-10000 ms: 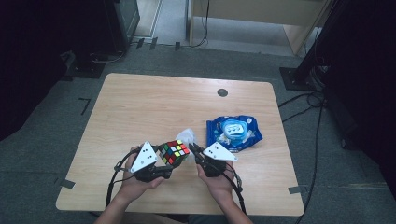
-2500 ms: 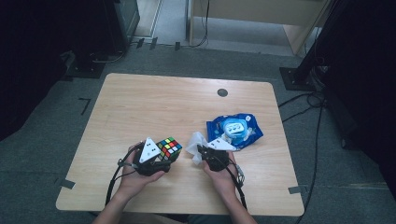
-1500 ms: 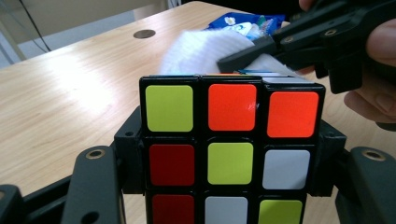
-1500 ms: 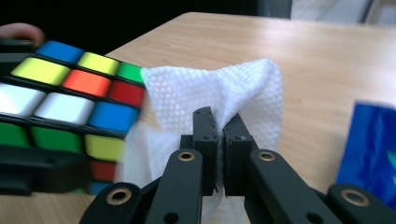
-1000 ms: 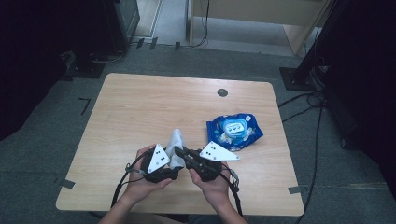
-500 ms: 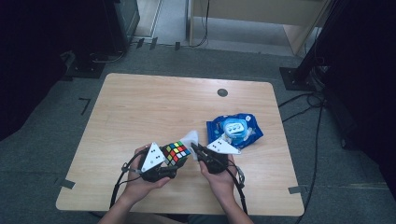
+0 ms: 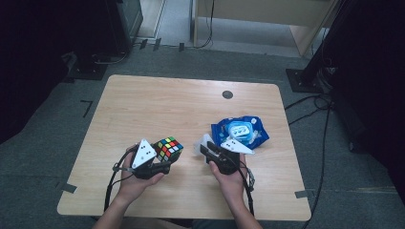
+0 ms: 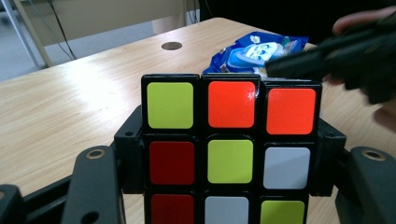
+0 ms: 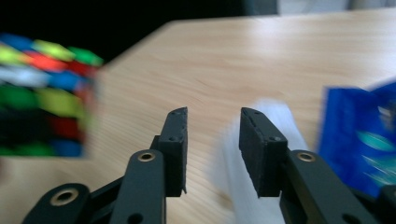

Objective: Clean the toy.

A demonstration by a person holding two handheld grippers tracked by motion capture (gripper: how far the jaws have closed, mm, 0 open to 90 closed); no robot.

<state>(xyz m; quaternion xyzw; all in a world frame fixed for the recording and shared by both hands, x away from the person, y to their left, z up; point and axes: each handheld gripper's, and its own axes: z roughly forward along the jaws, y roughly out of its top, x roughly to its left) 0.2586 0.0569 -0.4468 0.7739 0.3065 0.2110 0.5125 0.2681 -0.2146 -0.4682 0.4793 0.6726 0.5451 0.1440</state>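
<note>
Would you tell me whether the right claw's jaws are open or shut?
Open: the right claw shows a clear gap between its jaws, having just been opening; the white wipe lies behind them.

The worktop [image 7: 143, 105] takes up the middle of the high view. In its lower left part the left tool [image 7: 160, 164] holds the puzzle cube [image 7: 167, 148] above the surface. To the right of the cube, apart from it, sits the right tool [image 7: 206, 151], with a white wipe [image 7: 202, 141] just before its tips. A wipes packet [image 7: 241, 132] lies on the worktop to the upper right of that tool. A small round cap [image 7: 228, 94] sits near the far edge.
</note>
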